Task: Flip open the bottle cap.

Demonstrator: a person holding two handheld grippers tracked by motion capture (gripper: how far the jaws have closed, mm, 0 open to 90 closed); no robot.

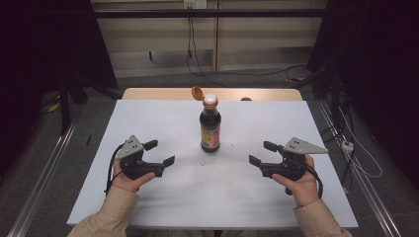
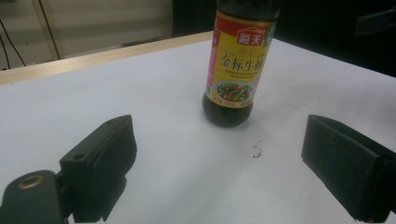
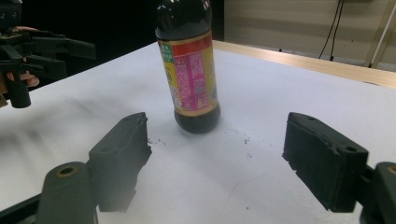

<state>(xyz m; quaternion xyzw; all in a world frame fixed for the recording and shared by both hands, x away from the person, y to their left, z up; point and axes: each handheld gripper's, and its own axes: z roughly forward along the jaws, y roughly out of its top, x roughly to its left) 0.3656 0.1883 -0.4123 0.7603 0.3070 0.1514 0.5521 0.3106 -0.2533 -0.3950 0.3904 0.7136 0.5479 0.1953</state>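
— High view first: what's cut off or hard to read?

— A dark sauce bottle (image 1: 210,129) stands near the middle of the white table (image 1: 148,197), and its label is too small to read there. The orange flip cap (image 1: 197,93) hangs open beside the pale neck. In the left gripper view the bottle (image 2: 236,65) is cut off at the shoulder by the top edge; in the right gripper view the bottle (image 3: 190,70) loses its neck the same way. A few dark specks (image 2: 256,151) lie on the table near its base; what they are I can't make out.

— And the tools?

— The left gripper (image 1: 159,152) is spread wide, nothing between its jaws, touching nothing. The right gripper (image 1: 262,153) is the same: released, jaws well apart, empty. Each sits in a hand (image 1: 129,180), sleeves coming in from the bottom edge.

— Where is the bottle relative to them?

— Between the two grippers and a little farther back, well apart from both. Both grippers point inward toward it.

— Its axis?

— Upright, long axis vertical, mouth up, base flat on the table. The opened cap tips toward the far left.
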